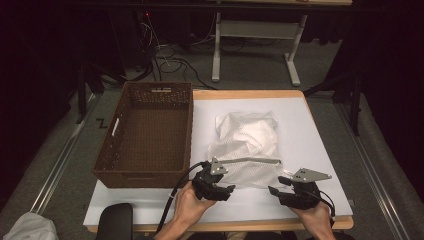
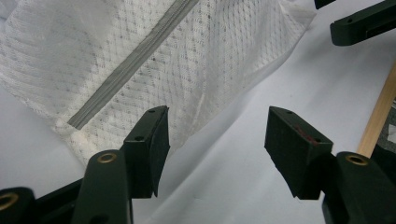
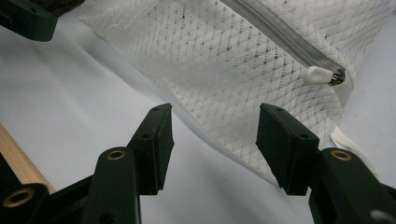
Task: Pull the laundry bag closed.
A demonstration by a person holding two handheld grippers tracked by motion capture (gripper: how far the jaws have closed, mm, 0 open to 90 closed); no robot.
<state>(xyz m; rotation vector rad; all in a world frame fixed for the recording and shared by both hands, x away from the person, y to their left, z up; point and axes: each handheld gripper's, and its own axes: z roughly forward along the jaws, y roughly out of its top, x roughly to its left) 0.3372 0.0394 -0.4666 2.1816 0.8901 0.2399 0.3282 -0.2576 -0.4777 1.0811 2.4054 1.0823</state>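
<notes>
Mesh bag lying flat on the desk, a claw at each near corner.

Both claws stand wide and hold nothing: the left claw has the bag's zipper end just ahead of one jaw, the right claw has the bag's edge between its jaws, zipper pull just beyond. A brown basket sits beyond the left claw.
</notes>
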